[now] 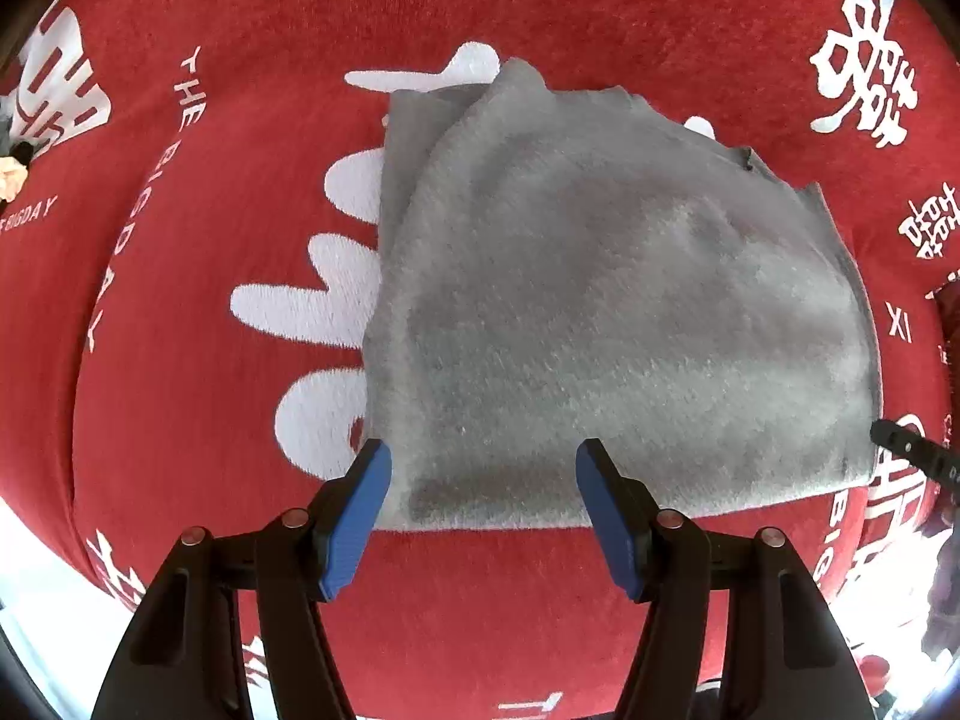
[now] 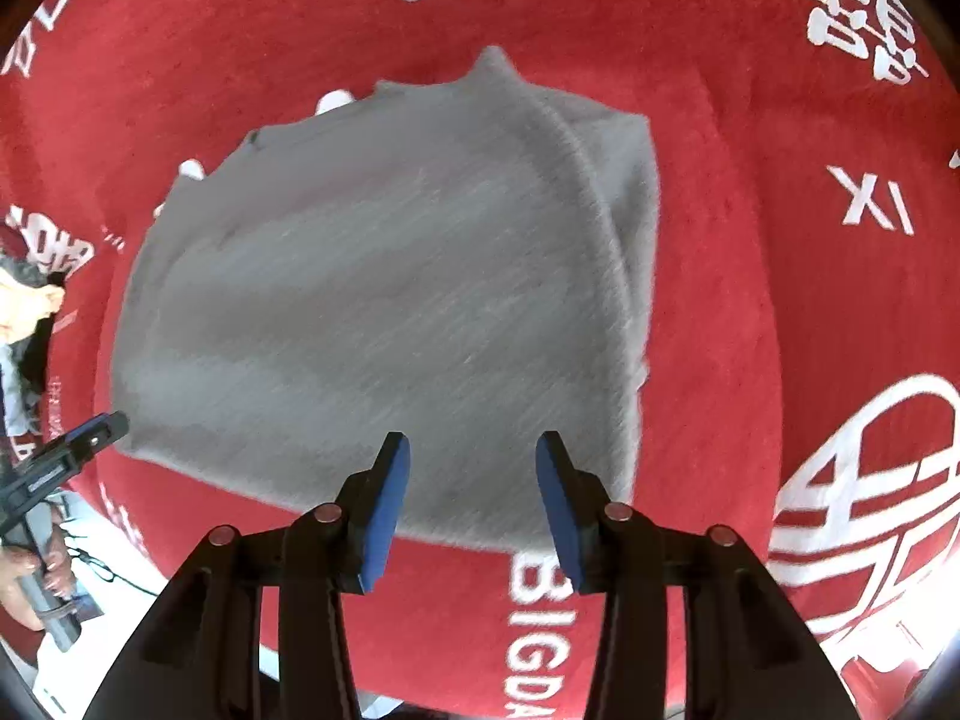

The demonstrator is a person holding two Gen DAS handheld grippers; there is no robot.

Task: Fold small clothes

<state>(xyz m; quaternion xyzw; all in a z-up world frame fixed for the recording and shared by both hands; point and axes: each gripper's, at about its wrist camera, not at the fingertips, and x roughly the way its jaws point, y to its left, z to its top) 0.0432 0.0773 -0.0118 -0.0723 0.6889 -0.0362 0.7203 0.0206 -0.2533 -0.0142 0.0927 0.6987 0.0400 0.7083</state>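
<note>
Blue-padded fingers of the left gripper [image 1: 483, 471] are seen spread and empty at the near hem of the grey garment [image 1: 600, 312]; the right gripper [image 2: 474, 465] is likewise spread, holding nothing, over that hem. Beneath the garment a red printed cloth [image 1: 540, 30] is spread. Already folded, the garment is judged soft, light and limp, best pinched at a near corner through all layers.

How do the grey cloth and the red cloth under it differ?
The grey cloth is plain; the red cloth bears white lettering and symbols. The grey one is folded, with a layer showing at one edge; the red one lies spread flat. The grey one is far smaller and lies on the red. Both look soft and fuzzy.
</note>
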